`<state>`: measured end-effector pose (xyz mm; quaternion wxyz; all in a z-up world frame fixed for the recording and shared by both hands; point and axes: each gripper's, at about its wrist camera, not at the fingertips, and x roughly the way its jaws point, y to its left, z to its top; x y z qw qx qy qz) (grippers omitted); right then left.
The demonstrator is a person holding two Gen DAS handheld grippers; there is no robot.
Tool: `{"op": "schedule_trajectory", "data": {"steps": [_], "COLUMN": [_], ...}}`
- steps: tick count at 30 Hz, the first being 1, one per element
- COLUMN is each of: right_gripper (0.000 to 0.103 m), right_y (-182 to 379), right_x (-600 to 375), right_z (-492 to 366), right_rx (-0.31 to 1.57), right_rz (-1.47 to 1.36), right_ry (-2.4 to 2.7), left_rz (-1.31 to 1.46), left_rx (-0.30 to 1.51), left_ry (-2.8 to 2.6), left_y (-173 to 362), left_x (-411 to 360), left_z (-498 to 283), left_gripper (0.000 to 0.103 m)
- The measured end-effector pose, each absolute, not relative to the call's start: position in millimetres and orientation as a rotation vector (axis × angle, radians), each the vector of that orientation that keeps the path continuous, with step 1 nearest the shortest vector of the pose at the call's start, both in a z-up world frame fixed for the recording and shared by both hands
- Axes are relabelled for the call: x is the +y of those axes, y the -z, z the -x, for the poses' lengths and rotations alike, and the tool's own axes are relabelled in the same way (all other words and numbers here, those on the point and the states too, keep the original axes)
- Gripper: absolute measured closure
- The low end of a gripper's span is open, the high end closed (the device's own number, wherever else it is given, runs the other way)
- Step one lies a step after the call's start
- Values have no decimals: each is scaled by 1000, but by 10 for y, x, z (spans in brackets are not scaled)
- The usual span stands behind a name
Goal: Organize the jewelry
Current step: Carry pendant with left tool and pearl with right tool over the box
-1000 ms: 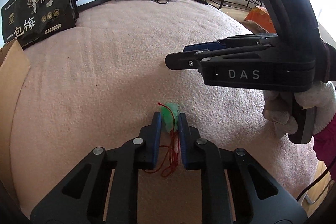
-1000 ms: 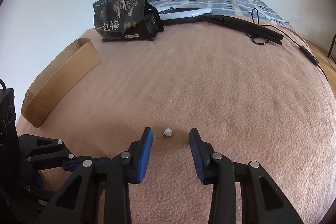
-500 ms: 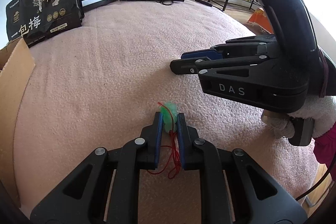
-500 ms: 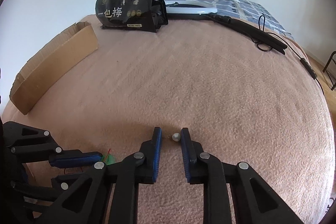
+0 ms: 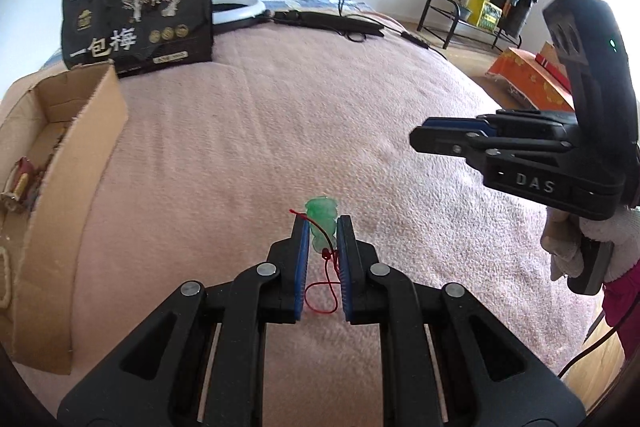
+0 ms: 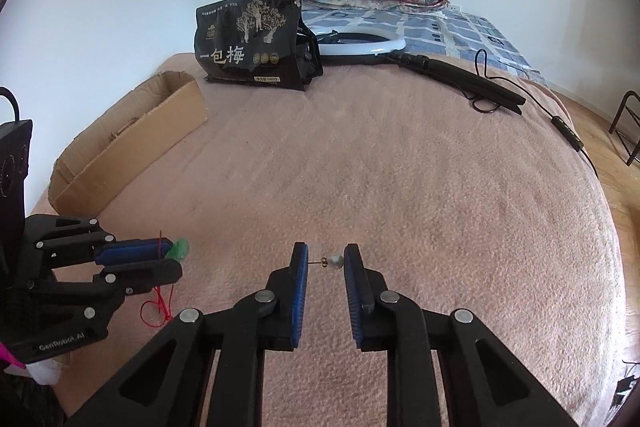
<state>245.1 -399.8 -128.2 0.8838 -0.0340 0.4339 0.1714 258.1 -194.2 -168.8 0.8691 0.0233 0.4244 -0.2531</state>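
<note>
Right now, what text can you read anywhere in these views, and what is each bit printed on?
"一包梅": big white characters on the black snack bag.
"DAS": side of the right gripper, seen in the left wrist view.
"GenRobot.AI": body of the left gripper, seen in the right wrist view.
Small print, round seals and bottom label on the bag: too small to read.

Blanket [image 6: 400,187] bare and passable between cardboard box [image 6: 132,143] and ring-light stand [image 6: 460,79]. Beyond the box, black pouch [image 6: 256,43] blocks. Box interior looks partly filled; view poor.
</note>
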Motion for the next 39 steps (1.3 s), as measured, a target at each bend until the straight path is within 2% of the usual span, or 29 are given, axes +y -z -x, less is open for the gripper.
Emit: {"op": "schedule_trajectory", "data": {"steps": [20, 39], "right_gripper": [86, 86], "right_y": [598, 319], "right_x": [-3364, -2400], "right_z": [-2130, -2252], "right_rx": [808, 760], "right_rz": [129, 174], "right_ry": [-439, -556], "left_rz": [20, 61], "left_rx": [780, 728], "left_ry": [419, 264], "left_y": [1100, 955], "left_x": [-978, 110], "left_z": [-2282, -2340], "left_gripper": [91, 91]}}
